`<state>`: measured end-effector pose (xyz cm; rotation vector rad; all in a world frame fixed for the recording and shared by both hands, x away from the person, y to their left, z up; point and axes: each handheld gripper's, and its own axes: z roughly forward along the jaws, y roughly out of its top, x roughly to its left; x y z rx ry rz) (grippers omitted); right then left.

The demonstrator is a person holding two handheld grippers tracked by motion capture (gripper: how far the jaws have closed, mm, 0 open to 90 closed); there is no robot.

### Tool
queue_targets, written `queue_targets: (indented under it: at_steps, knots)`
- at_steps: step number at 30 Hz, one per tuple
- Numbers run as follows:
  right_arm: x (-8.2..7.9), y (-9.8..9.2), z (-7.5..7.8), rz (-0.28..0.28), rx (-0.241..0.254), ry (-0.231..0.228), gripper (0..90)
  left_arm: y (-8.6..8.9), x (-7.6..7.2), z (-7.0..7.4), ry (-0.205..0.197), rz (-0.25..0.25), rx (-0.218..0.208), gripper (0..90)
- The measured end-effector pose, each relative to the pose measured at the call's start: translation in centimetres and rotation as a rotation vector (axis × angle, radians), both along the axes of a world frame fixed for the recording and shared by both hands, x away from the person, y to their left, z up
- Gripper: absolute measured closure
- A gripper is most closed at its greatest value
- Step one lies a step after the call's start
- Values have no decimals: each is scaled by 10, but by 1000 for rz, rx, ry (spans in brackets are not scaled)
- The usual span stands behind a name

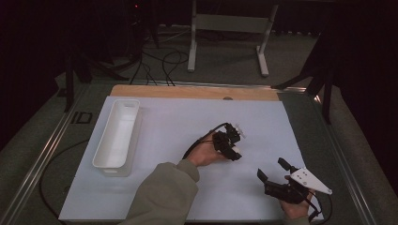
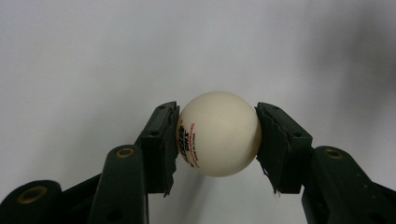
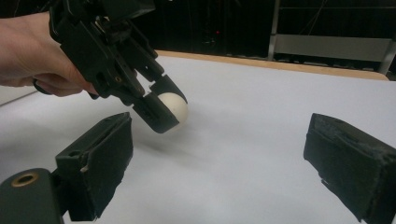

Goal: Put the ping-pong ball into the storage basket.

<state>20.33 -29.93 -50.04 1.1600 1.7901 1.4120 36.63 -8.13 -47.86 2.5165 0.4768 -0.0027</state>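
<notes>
The left claw [image 1: 233, 151] pinches a white ball [image 2: 218, 133] just above mid-worktop [image 1: 263, 122], open sheet all around, the right claw [image 1: 271, 169] spread empty near the front edge, ball's red print unreadable.

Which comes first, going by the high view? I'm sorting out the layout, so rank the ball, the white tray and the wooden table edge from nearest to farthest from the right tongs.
1. The ball, just left of and beyond the right tongs, held in the left tongs.
2. The wooden table edge, along the far side.
3. The white tray, far left.
</notes>
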Motion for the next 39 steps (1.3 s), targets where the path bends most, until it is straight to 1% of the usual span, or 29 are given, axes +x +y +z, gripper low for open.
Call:
queue_targets:
  at_steps: [3,6,7,9,13,16,22,29,38,39]
  knots:
    - [0,0,0,0,0,1,81,1,0,2,-4,4,-1,513]
    - [0,0,0,0,0,1,81,4,0,5,-14,17,8,513]
    - [0,0,0,1,0,1,81,5,0,6,-11,25,7,513]
    - [0,0,0,0,0,1,81,7,1,7,-16,26,11,513]
    - [0,0,0,-1,0,0,81,11,2,10,-19,37,9,513]
    - [0,0,0,-1,1,0,81,14,2,13,-21,49,-1,514]
    - [0,0,0,-2,1,-1,81,19,3,16,-24,54,-3,514]
    - [0,1,0,-2,2,0,81,23,3,20,-36,66,7,513]
    - [0,1,-1,-1,3,0,81,29,3,24,-29,68,9,514]
    - [0,1,-1,-2,3,0,81,30,3,24,-29,72,1,514]
